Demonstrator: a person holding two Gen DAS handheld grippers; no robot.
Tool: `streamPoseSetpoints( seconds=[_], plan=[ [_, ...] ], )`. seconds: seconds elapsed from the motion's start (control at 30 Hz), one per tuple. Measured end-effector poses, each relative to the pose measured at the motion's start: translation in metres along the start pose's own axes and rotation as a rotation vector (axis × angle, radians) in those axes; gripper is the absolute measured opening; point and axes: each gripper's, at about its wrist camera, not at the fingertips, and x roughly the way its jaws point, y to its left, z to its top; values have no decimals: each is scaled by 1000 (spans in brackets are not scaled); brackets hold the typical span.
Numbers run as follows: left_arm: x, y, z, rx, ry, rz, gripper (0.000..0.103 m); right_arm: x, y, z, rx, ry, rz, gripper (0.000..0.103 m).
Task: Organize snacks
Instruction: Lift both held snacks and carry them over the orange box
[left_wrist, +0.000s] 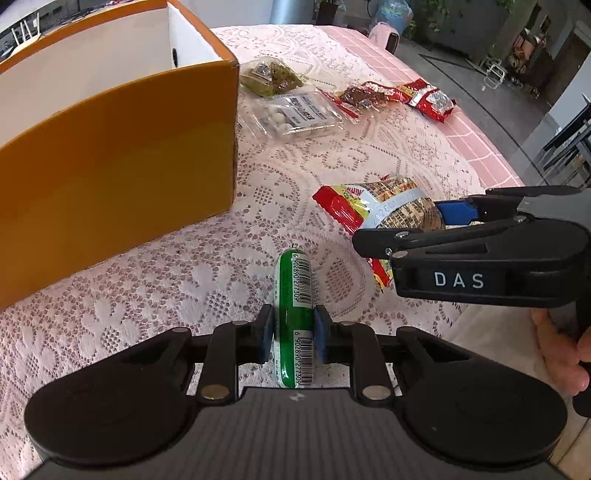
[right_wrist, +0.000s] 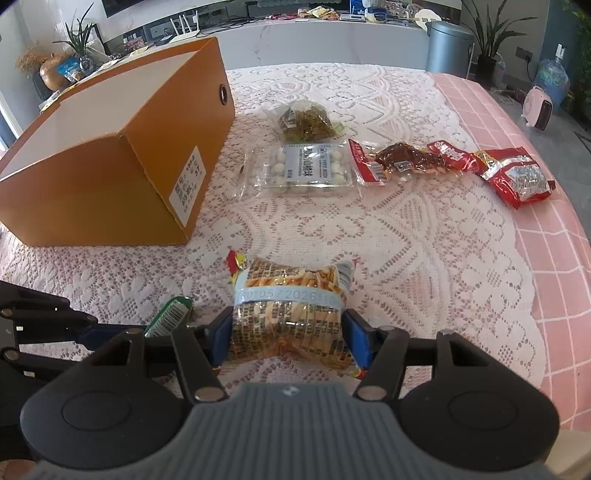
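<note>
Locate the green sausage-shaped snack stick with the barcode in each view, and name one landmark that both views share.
Left wrist view: the green barcoded snack stick lies bottom centre, pinched between the left gripper pads.
Right wrist view: only its end shows, lower left.
Shared landmark: the open orange cardboard box.

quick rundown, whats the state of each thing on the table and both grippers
left hand-held gripper: shut on the green sausage stick
green sausage stick: lying on the lace cloth, pinched at its middle
right hand-held gripper: shut on the cracker packet
cracker packet: sealed, on the cloth, squeezed between the pads
orange box: open at the top
clear tub of white balls: closed, flat on the cloth
red packet: sealed, lying untouched
</note>
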Motion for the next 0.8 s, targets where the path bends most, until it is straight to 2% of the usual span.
streamPoseSetpoints(
  seconds=[0.23,0.57,0.67,0.8],
  plan=[
    [-27,4,-1,-23,-69,-37,24,-5,-1,0,16,-20,-8,60],
    [-91,24,14,-92,-238,-85,24,-40,-1,9,66,-118,-24,59],
    [-107,34,25,-115,-274,-77,24,-61,10,21,41,-186,-16,59],
    [-120,51,44,-132,-312,-22,24,-82,33,44,-37,-273,-5,59]
  ],
)
